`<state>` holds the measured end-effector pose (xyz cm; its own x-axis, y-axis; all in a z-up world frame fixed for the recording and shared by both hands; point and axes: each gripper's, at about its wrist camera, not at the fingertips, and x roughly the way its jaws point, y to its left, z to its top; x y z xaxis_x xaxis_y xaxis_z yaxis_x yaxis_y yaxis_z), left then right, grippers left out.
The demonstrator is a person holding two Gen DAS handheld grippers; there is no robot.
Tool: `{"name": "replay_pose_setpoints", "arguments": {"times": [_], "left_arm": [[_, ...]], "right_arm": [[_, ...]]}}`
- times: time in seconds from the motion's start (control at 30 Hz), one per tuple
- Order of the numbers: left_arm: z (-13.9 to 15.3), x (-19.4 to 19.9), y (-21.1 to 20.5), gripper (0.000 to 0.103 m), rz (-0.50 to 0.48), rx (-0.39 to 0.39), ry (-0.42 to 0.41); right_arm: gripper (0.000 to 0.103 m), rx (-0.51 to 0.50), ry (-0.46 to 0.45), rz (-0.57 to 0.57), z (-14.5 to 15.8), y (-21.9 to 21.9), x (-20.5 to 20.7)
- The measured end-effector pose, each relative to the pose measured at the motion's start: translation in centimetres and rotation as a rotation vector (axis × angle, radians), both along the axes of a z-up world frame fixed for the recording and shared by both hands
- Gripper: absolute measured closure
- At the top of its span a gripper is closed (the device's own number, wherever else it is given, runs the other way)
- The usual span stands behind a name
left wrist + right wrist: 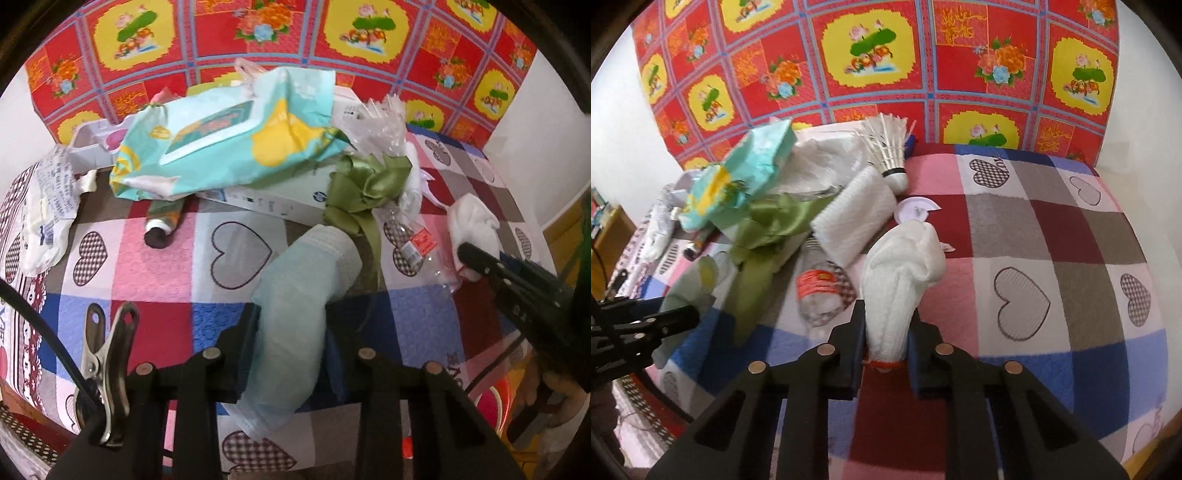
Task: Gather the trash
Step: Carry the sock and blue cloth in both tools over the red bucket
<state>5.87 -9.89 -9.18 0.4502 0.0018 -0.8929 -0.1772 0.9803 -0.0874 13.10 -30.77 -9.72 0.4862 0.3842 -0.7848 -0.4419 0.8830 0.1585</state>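
Observation:
My left gripper (291, 350) is shut on a pale blue face mask (303, 280), which sticks up from between the pads above the patchwork quilt (229, 291). My right gripper (886, 343) is shut on a white knitted glove (901, 266) with a red cuff edge, held near the cuff. In the left wrist view, the right gripper (476, 262) comes in from the right with the glove (472, 221). In the right wrist view, the left gripper (679, 317) shows at the left edge with the mask (687, 291).
A trash pile lies beyond: a teal wet-wipes pack (229, 140), a green ribbon bow (365, 184), a crushed clear bottle (417, 243) with a red label, a black-capped tube (162, 225), a white box (280, 199), a plastic bag (44, 214). A shuttlecock (890, 147) and a folded white cloth (853, 221) sit nearby.

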Motion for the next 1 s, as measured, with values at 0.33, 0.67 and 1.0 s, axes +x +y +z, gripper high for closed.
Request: {"name": "replay_pose_setpoints", "arguments": {"times": [0.33, 0.67, 1.0], "left_arm": [[1.1, -1.3, 0.7, 0.068, -0.04, 0.005, -0.021], [3.9, -2.5, -0.2, 0.068, -0.123, 0.029, -0.083], [5.3, -3.5, -0.5, 0.068, -0.194, 0.004, -0.108]], "right_arm": [[0.083, 0.043, 0.025, -0.044, 1.2, 0.0, -3.2], [0.083, 0.077, -0.025, -0.098, 4.7, 0.2, -6.5], [0.083, 0.08, -0.07, -0.143, 7.4, 0.9, -9.9]]}}
